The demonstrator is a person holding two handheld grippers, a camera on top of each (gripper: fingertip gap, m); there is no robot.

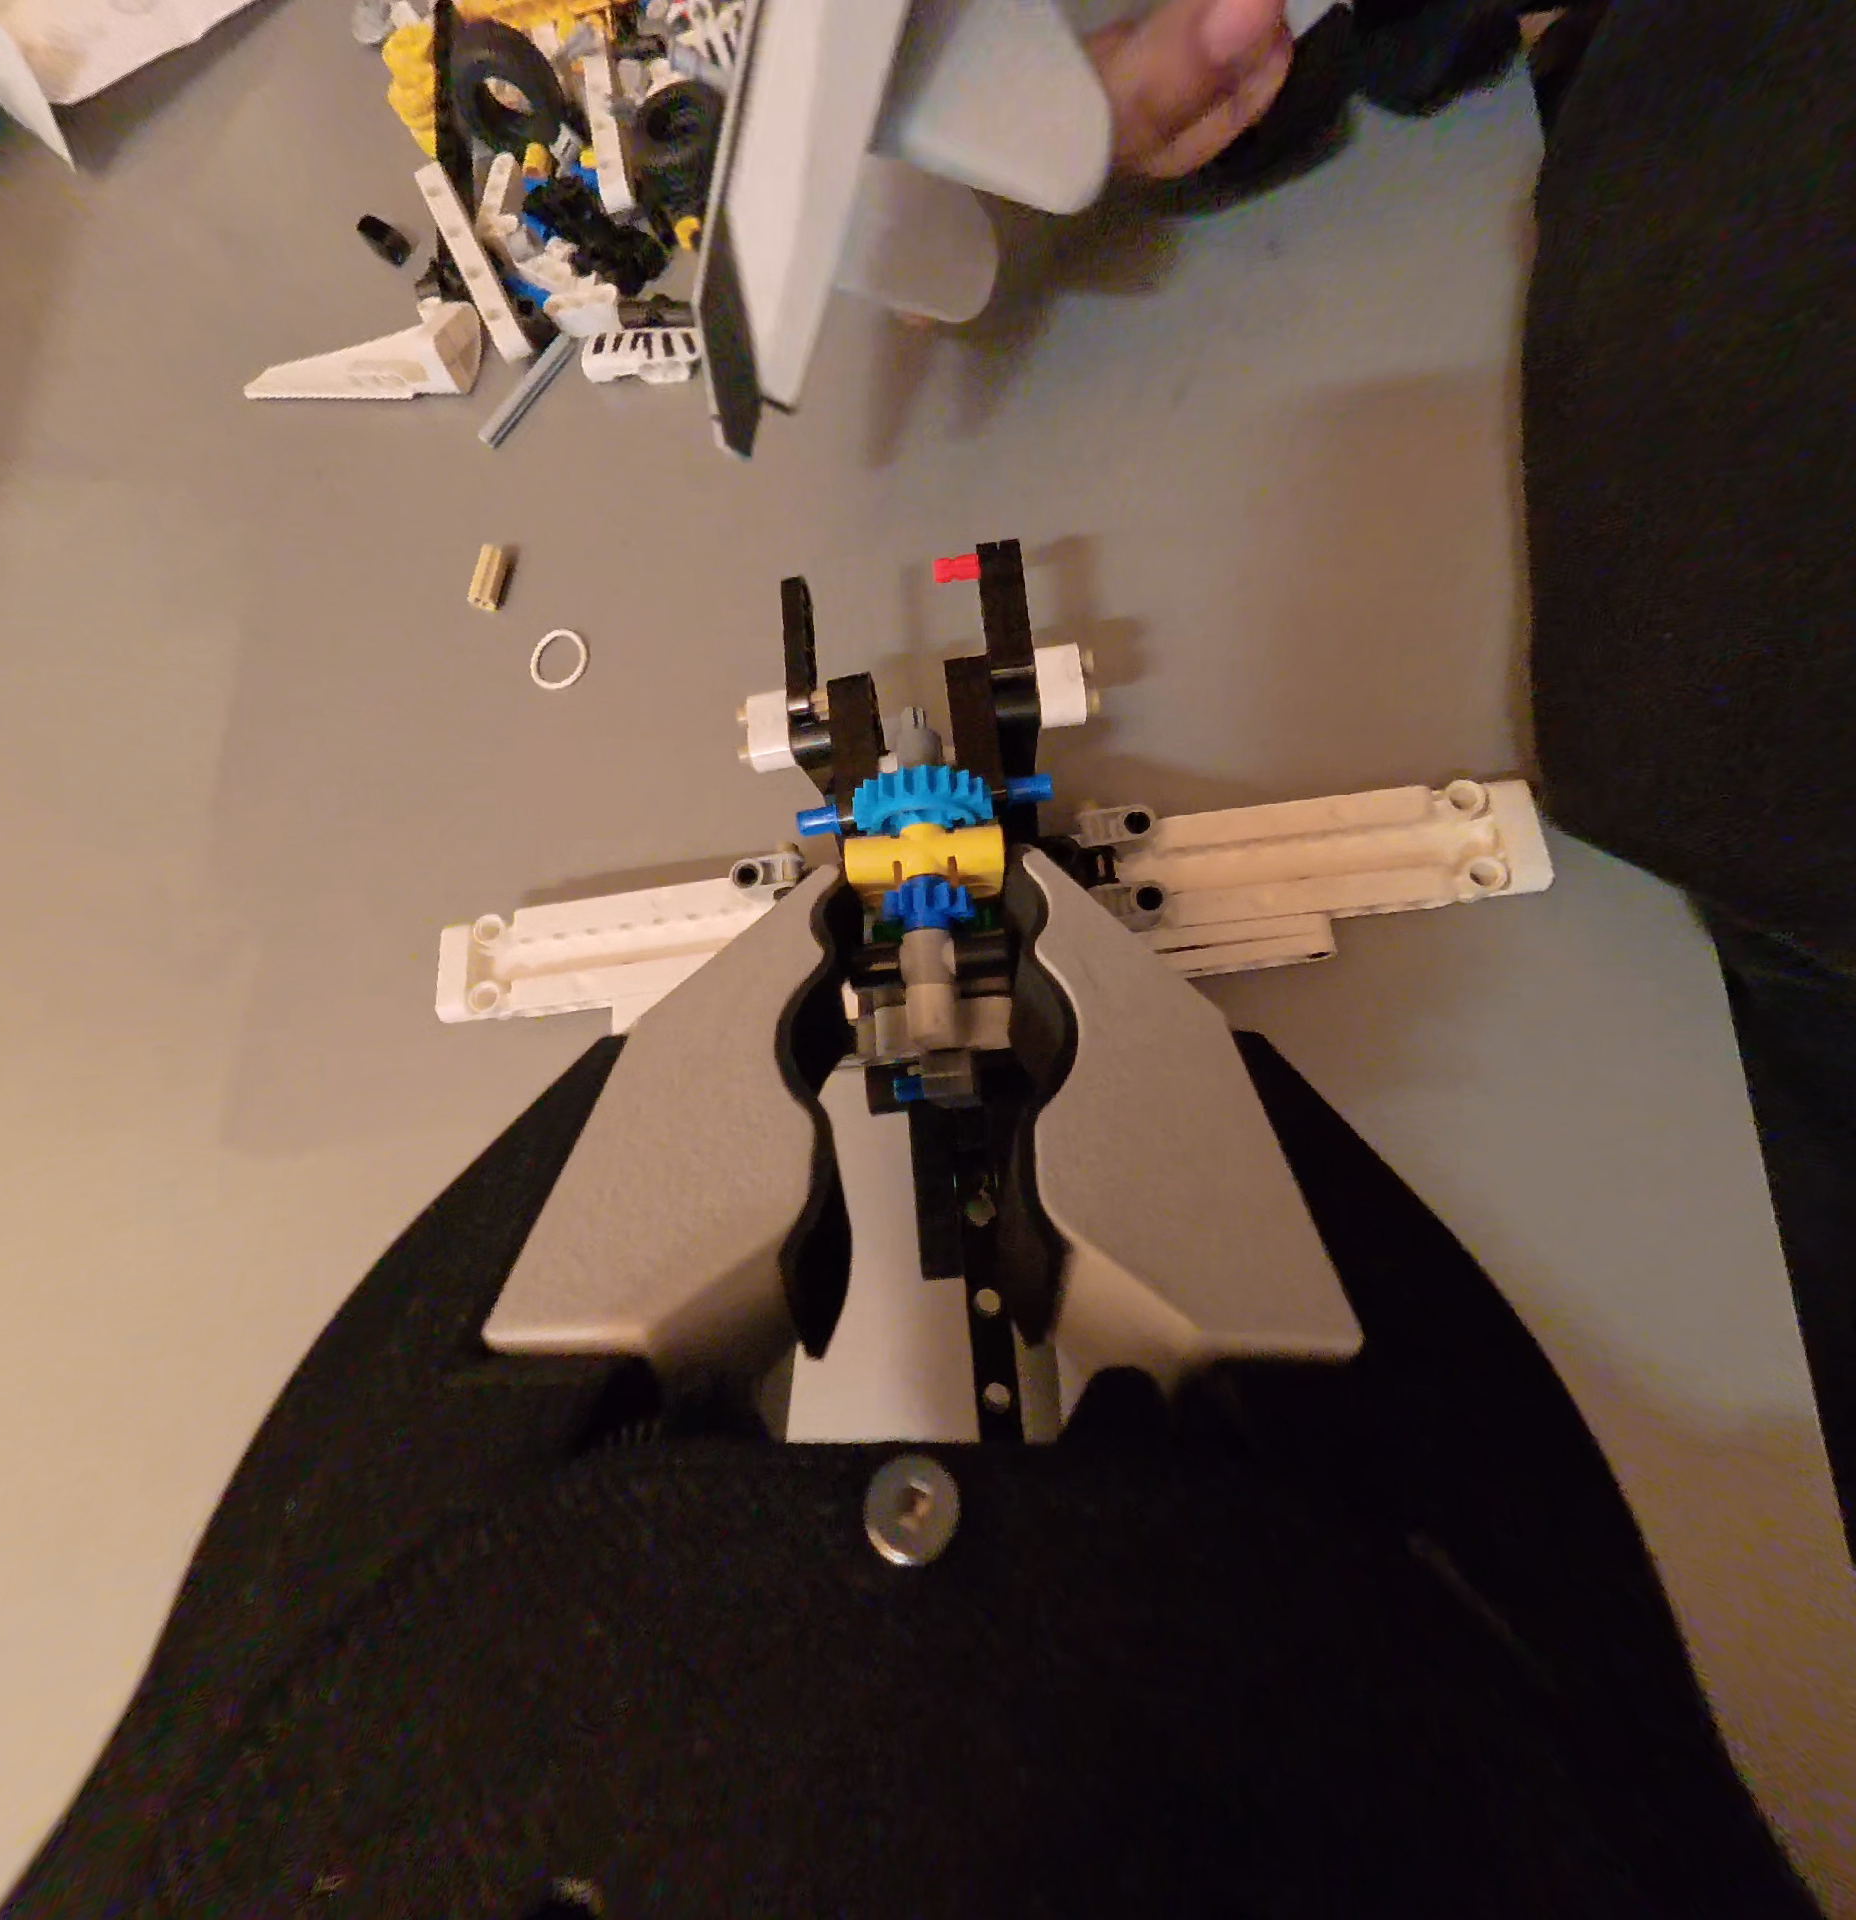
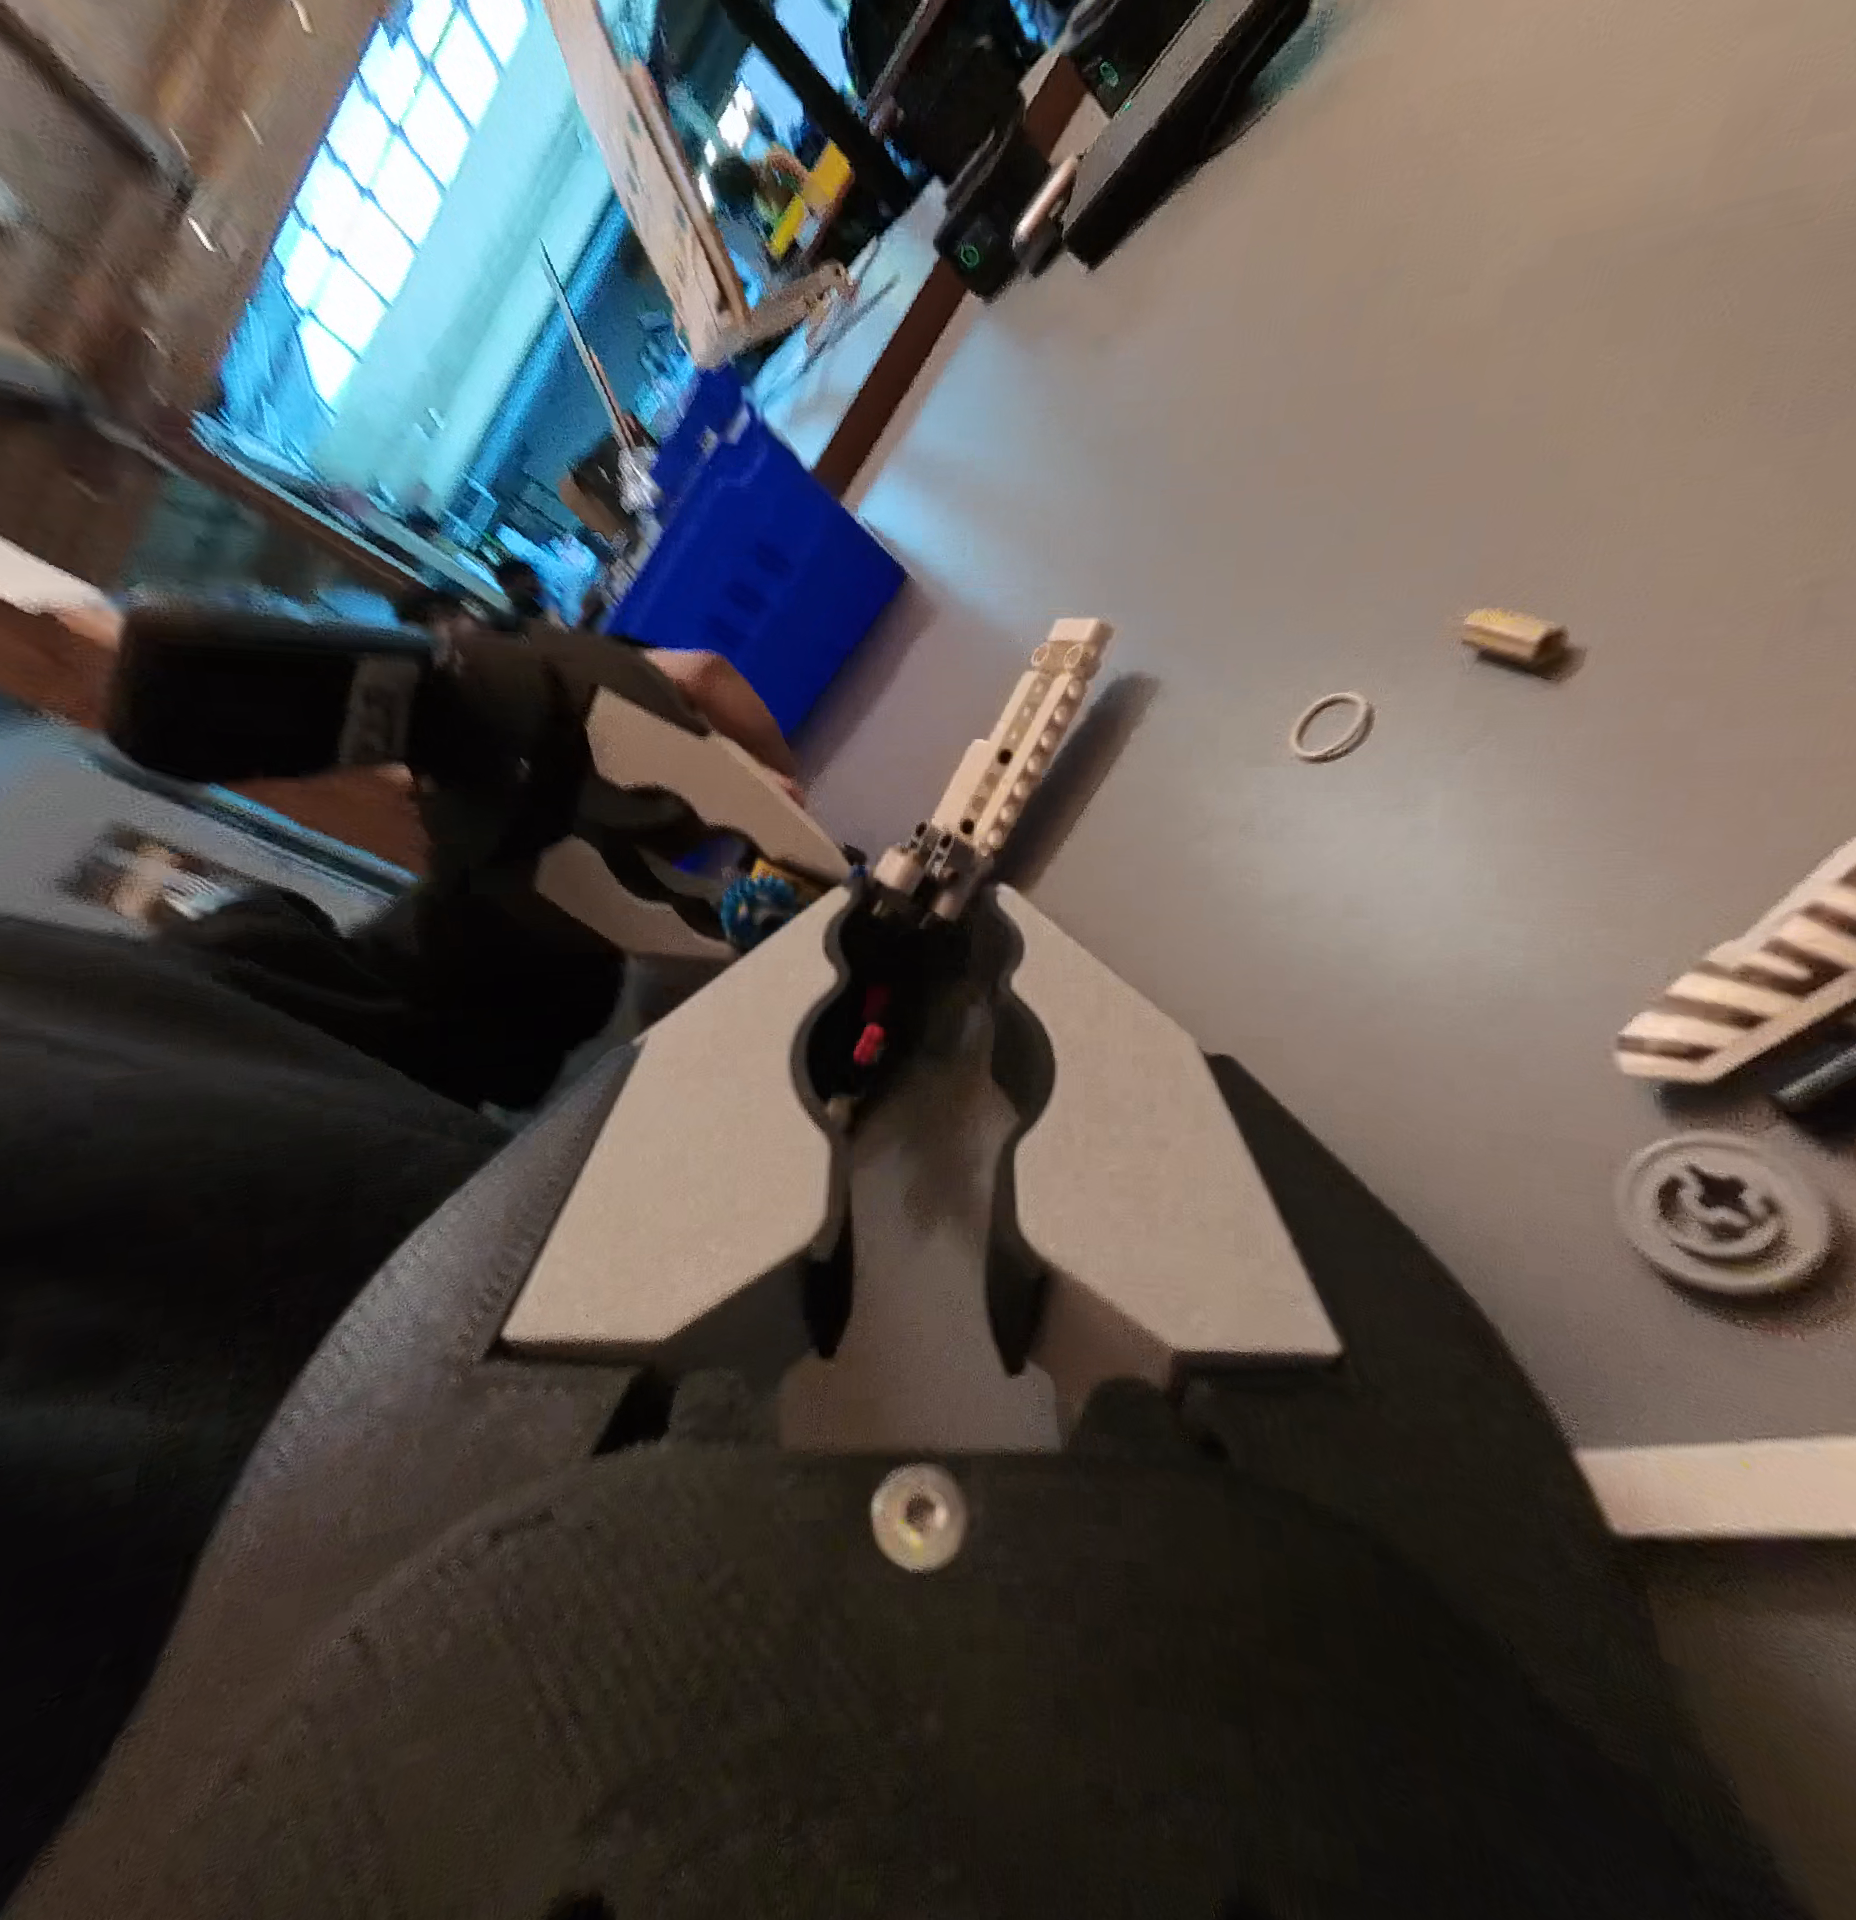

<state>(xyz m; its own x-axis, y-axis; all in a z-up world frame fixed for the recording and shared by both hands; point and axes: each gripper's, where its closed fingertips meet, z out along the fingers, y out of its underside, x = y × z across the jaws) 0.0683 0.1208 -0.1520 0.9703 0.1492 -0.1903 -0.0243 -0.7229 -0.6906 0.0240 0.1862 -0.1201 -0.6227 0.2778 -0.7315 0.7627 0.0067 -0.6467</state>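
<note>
Both our jaws grip one brick-built model (image 1: 922, 862) mid-tabletop, left gripper (image 1: 922, 883) clamping its yellow-geared core, right gripper (image 2: 919, 914) closed on its black upright beam with the red pin (image 1: 955, 567), white ring (image 1: 559, 659) nearby.

Your left gripper (image 1: 922, 873) has two pale grey wedge-shaped fingers (image 1: 695, 1122) with wavy black inner edges, set in a black textured body at the bottom of the frame with one silver hex screw (image 1: 911, 1509) at its centre. Your right gripper (image 2: 919, 914) is built alike, its screw (image 2: 918, 1515) also low at centre.
</note>
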